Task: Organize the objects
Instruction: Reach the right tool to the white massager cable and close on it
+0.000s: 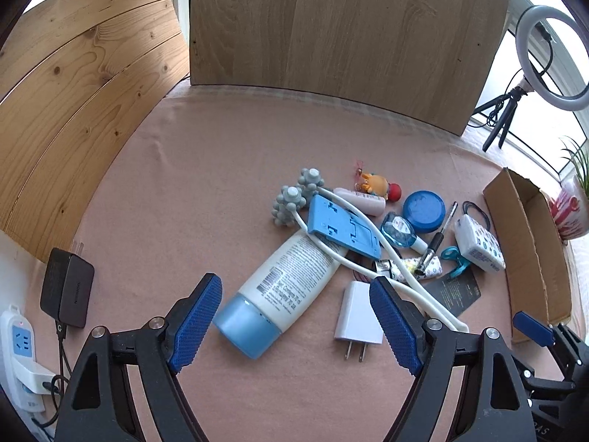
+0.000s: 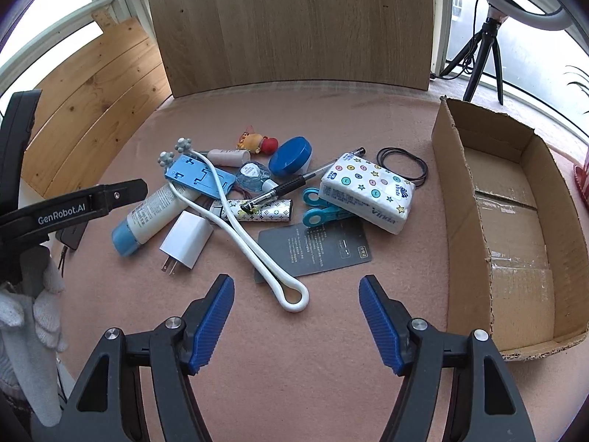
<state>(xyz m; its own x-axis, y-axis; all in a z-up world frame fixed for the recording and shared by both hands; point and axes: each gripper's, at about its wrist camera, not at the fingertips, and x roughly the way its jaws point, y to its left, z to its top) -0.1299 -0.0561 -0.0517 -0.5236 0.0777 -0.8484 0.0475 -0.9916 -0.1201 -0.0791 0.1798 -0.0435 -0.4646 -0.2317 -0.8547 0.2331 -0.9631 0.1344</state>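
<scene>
Mixed small items lie heaped on pink cloth: lotion tube (image 2: pixel 154 210), tissue pack (image 2: pixel 368 191), charger plug (image 2: pixel 186 245). Cardboard box (image 2: pixel 460 199) lies open beside them.

Surface (image 1: pixel 221 191) covered in a dusty-pink felt-like cloth, lightly creased. Upright light-oak board (image 1: pixel 346 25) stands at the far edge. To its left, a knotty pine plank panel (image 1: pixel 81 84) leans at an angle. Bright daylight through windows (image 2: pixel 530 55) behind and to the right, glass frosted or overexposed. Ring light (image 1: pixel 552 59) on a small black tripod sits by the window, cable trailing. Green plant leaves (image 1: pixel 579 162) at the right edge. White power strip (image 1: pixel 22 361) with a black adapter (image 1: pixel 66 291) at near left.
</scene>
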